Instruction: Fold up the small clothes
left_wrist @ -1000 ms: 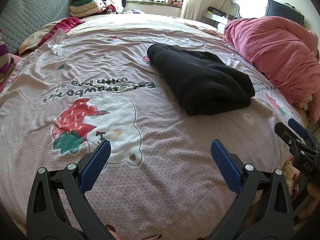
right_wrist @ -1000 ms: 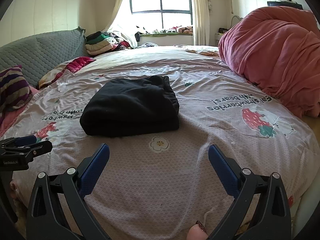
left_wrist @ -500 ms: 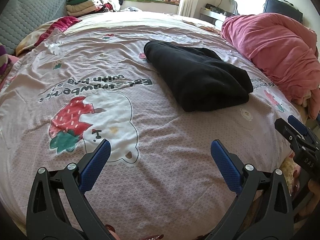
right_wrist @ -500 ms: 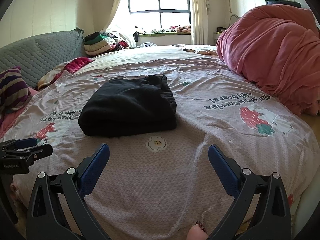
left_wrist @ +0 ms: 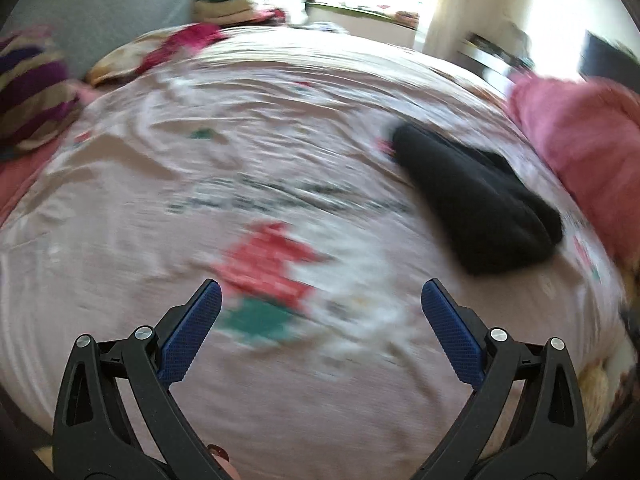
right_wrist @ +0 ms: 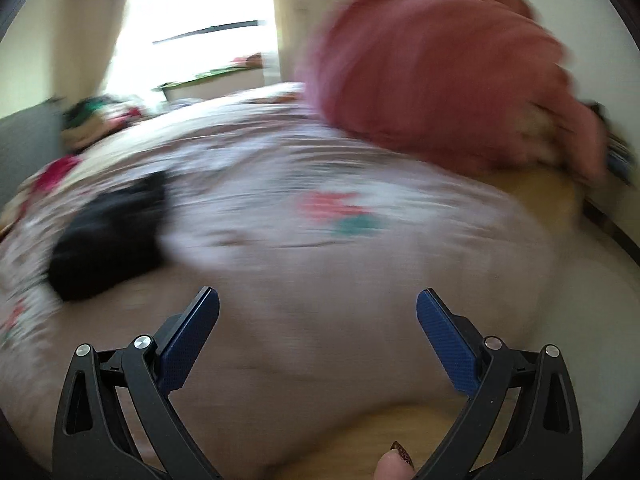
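Note:
A folded black garment (left_wrist: 476, 204) lies on the pink printed bedsheet (left_wrist: 256, 168), to the right in the left wrist view and at the left (right_wrist: 108, 240) in the right wrist view. My left gripper (left_wrist: 320, 304) hangs open over the strawberry print, well short of the garment, with nothing between its blue pads. Over the bed's near right corner my right gripper (right_wrist: 318, 308) is open and holds nothing. Both views are smeared by motion.
A heaped pink-red duvet (right_wrist: 440, 68) fills the bed's right side. A striped cushion (left_wrist: 32, 100) and a grey quilted pillow (left_wrist: 108, 16) sit at the left, with a pile of folded clothes (left_wrist: 228, 4) by the window. A fingertip (right_wrist: 394, 466) shows at the bottom edge.
Both cameras have swung fast: the left wrist view turned left, so the garment slid right; the right wrist view turned right, so the garment slid left. Both grippers stayed open.

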{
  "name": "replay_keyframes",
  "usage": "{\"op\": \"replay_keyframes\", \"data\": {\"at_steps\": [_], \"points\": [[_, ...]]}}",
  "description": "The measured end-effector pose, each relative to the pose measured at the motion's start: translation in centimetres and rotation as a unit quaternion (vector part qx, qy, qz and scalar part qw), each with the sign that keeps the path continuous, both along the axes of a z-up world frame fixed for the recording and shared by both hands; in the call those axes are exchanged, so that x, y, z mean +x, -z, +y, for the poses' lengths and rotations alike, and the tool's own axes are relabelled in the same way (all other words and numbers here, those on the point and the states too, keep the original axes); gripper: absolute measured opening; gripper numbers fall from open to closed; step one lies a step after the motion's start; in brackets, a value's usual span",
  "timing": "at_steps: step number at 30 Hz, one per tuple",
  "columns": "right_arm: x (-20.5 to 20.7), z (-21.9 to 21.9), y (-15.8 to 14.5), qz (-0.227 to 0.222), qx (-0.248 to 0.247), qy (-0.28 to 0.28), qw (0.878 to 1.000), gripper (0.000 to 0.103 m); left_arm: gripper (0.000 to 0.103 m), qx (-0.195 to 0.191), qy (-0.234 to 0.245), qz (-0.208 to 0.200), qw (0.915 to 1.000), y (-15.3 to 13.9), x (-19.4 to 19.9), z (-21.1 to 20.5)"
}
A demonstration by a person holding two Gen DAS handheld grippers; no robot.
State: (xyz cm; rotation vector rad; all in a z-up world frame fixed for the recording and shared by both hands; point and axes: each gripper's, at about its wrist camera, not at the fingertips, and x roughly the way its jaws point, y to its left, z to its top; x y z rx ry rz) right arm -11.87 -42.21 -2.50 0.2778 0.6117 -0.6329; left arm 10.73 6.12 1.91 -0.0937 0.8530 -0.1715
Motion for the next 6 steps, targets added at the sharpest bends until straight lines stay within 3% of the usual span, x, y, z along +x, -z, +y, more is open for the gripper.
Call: {"op": "replay_keyframes", "data": {"at_steps": [3, 6], "points": [[-3.9, -7.5, 1.1, 0.031, -0.012, 0.125, 0.992, 0.098, 0.094, -0.005, -0.058, 0.018, 0.9981, -1.1, 2.9, 6.8], [-8.6, -16.9, 3.2, 0.075, 0.006, 0.251, 0.965, 0.098, 0.094, 0.038, -0.143, 0.020, 0.9888, -1.6, 6.0, 15.4]]}}
